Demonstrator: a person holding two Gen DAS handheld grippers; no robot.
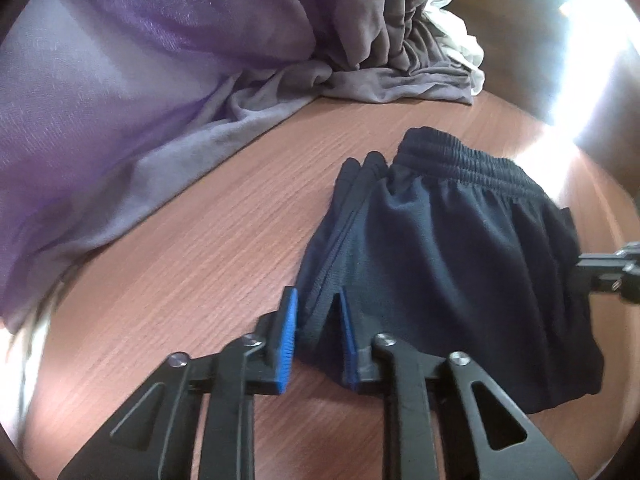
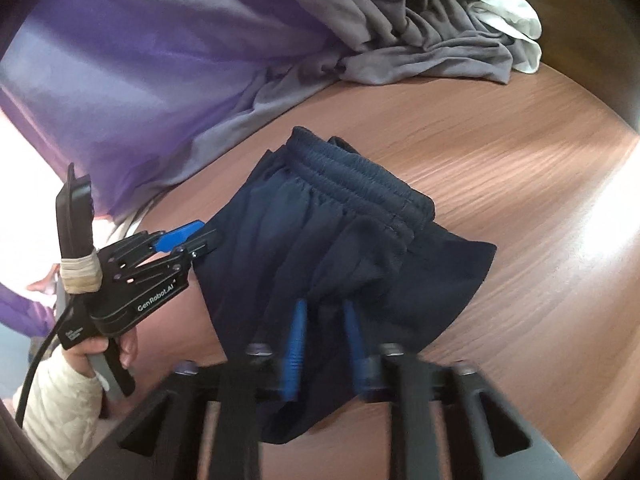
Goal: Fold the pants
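The dark blue pants (image 1: 452, 248) lie folded small in the middle of the brown wood table (image 1: 200, 280), stretchy waistband toward 12 o'clock. The left gripper (image 1: 316, 332) comes in from 6 o'clock — its blue pads (image 1: 289, 340) sit on both sides of the folded edge, pinching a bit of cloth. From the other camera, the right gripper (image 2: 324, 344) looks blurry, blue pads on the pants (image 2: 332, 248) near 6 o'clock; I cannot tell if it grips. A purple cloth (image 1: 120, 100) and a gray cloth (image 1: 380, 40) pile up from 9 to 12 o'clock.
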